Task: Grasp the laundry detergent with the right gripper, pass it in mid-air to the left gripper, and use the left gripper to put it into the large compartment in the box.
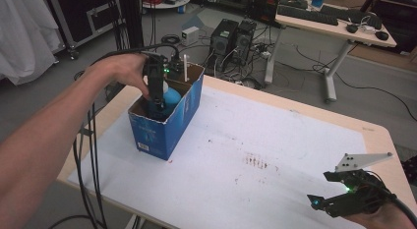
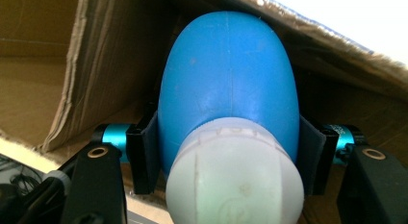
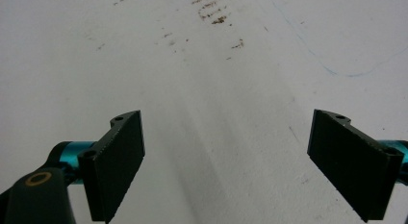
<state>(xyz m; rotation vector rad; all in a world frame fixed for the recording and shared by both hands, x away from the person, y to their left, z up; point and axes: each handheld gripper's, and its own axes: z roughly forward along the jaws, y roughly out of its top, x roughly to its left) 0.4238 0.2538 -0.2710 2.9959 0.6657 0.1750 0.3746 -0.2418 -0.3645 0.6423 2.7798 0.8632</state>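
Note:
A blue bottle (image 1: 169,99) with a white cap stands inside a blue cardboard box (image 1: 167,123) at the table's far left. My left gripper (image 1: 156,94) reaches down into the box and is shut on the bottle. In the left gripper view the blue bottle (image 2: 228,89) sits between the two black pads, its white cap (image 2: 235,178) nearest the camera and brown cardboard (image 2: 72,65) behind it. My right gripper (image 1: 327,202) rests low at the table's near right, open, with nothing between its fingers (image 3: 120,156) over the white table cover (image 3: 207,89).
A white stick (image 1: 185,68) stands up in the box's far compartment. Brown stains (image 1: 255,161) mark the white sheet mid-table. Beyond the table are computer towers (image 1: 231,40) on the floor and a desk (image 1: 339,22) with keyboards. Cables (image 1: 91,155) hang off the left edge.

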